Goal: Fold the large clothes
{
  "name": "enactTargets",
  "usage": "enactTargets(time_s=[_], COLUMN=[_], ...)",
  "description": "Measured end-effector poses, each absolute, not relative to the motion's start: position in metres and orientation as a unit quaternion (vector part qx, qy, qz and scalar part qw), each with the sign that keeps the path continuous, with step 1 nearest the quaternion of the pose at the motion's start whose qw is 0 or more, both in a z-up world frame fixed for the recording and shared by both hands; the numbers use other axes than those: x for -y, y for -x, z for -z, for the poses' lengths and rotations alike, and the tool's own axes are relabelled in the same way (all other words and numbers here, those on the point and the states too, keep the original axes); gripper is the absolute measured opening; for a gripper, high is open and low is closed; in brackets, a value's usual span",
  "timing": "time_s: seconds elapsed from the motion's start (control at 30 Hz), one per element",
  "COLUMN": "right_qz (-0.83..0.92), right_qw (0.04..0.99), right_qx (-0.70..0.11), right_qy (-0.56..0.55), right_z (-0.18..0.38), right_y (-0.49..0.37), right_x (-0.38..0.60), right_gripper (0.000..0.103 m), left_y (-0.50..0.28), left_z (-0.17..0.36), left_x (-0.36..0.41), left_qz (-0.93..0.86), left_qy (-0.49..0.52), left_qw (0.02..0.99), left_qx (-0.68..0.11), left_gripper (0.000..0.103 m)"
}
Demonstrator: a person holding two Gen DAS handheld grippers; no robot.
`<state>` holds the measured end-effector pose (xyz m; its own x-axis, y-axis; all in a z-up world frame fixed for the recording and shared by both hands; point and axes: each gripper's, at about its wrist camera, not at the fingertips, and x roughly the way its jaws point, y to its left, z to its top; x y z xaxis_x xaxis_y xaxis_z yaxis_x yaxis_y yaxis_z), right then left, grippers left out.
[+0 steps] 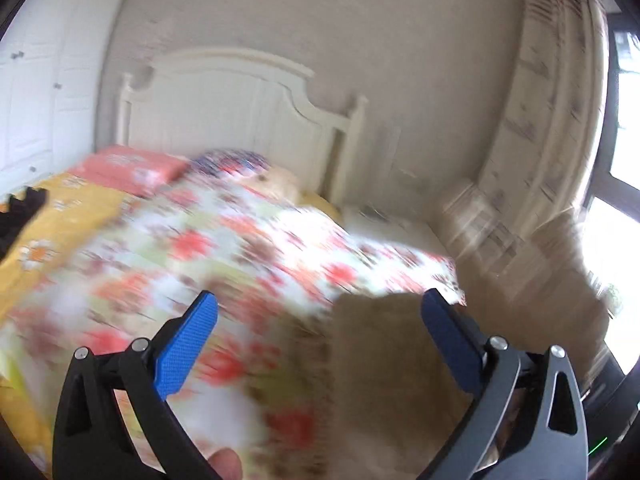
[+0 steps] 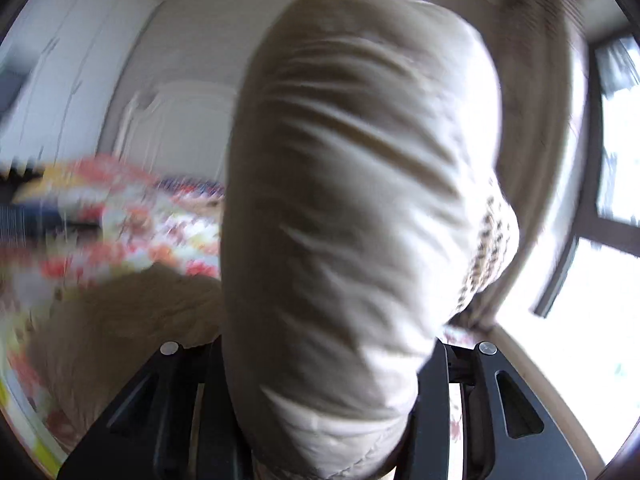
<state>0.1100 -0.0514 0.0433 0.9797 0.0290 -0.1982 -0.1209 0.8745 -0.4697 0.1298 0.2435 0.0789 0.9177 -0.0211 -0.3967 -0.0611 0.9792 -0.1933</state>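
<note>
A large beige padded garment (image 2: pixel 352 184) bulges up between my right gripper's (image 2: pixel 324 384) jaws and fills the middle of the right wrist view; the fingertips are hidden behind the cloth. More of it lies on the bed (image 2: pixel 120 312). In the left wrist view my left gripper (image 1: pixel 320 320) is open and empty above the bed, blue pads (image 1: pixel 188 344) wide apart. The beige garment (image 1: pixel 384 380) lies blurred under the right pad.
A floral quilt (image 1: pixel 224 248) covers the bed over a yellow sheet (image 1: pixel 48 232). A white headboard (image 1: pixel 224 100) and pillows (image 1: pixel 132 168) lie beyond. A white wardrobe (image 1: pixel 36 80) stands left. Curtains (image 1: pixel 560 100) and a window (image 2: pixel 616 208) are right.
</note>
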Motion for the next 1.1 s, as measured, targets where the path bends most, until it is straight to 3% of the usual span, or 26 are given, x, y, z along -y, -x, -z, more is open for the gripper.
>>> enactTargets(time_s=[0.17,0.2,0.47,0.67,0.77,0.93,1.1], right_qz=[-0.068,-0.059,-0.059,-0.060,-0.062,-0.074,-0.181], right_qw=[0.841,0.823,0.830,0.834,0.834,0.821,0.851], right_qx=[-0.080,-0.062,-0.065,-0.057,-0.049,-0.049,-0.076], right_qy=[0.531,0.561,0.551,0.545,0.545,0.564,0.488], right_z=[0.067,0.084,0.080,0.081,0.084,0.088,0.057], right_y=[-0.092,-0.087,-0.078,-0.065,-0.053,-0.039,0.009], right_x=[-0.038,-0.043,-0.021,-0.006,0.001,0.013,0.072], right_gripper=[0.045,0.050,0.054,0.054,0.055,0.056,0.073], left_y=[-0.135,-0.142,-0.216,-0.270,-0.279,-0.274,-0.269], left_z=[-0.090,-0.089,-0.063,-0.017,0.012,0.017,0.016], left_x=[-0.238,-0.229,-0.119,-0.094,-0.107,-0.120,-0.119], left_qz=[0.056,0.084,0.202,0.150,0.149,0.153,0.144], left_qy=[0.093,0.088,-0.016,-0.079,-0.035,-0.011,-0.013], left_qw=[0.968,0.964,0.928,0.912,0.912,0.922,0.928], left_qx=[-0.224,-0.238,-0.312,-0.374,-0.381,-0.357,-0.342], left_gripper=[0.101,0.101,0.101,0.101,0.101,0.101,0.101])
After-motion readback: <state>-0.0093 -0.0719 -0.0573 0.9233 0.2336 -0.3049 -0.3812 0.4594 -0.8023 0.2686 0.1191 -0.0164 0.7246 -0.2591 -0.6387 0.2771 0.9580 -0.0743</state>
